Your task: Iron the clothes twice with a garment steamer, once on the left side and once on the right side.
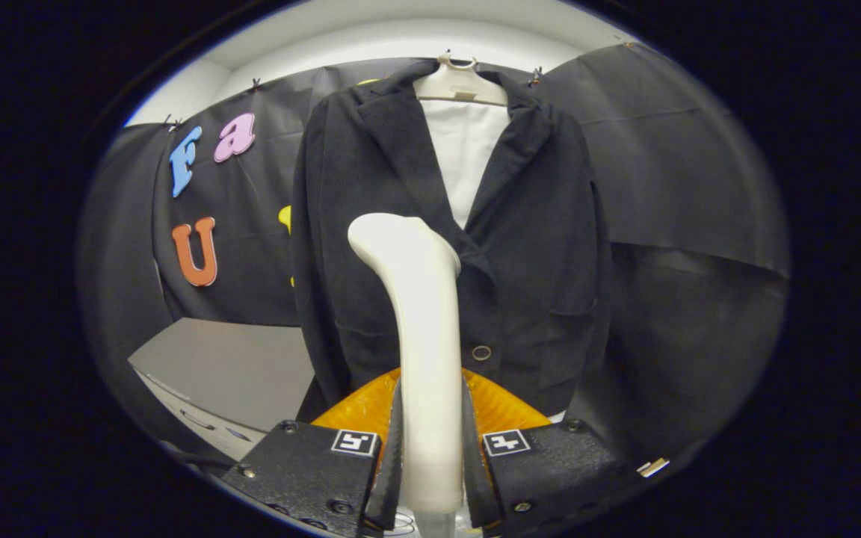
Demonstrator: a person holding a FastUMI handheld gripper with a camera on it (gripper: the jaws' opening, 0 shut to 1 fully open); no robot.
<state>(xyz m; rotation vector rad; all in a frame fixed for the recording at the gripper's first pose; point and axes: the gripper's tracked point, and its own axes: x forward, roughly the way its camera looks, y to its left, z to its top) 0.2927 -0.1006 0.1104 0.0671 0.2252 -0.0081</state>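
The garment steamer (421, 329) stands upright, its handle clamped between both fingers of the gripper (430, 467), its head just before the dark jacket (542, 246) on a hanger (460, 84).

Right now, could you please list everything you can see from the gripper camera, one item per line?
Garment steamer: one, cream white, upright between the fingers, its head just in front of the jacket's left half as seen.
Jacket: one, black, hanging on the hanger ahead of the steamer, one round button near its lower front.
White garment: one, white, inside the jacket's open collar.
Hanger: one, pale cream, at the top of the jacket against the booth wall.
Table: one, grey, low and beside the jacket.
Orange part: one, translucent orange, behind the steamer handle, just above the fingers.
Gripper: one, both fingers pressed on the steamer handle.
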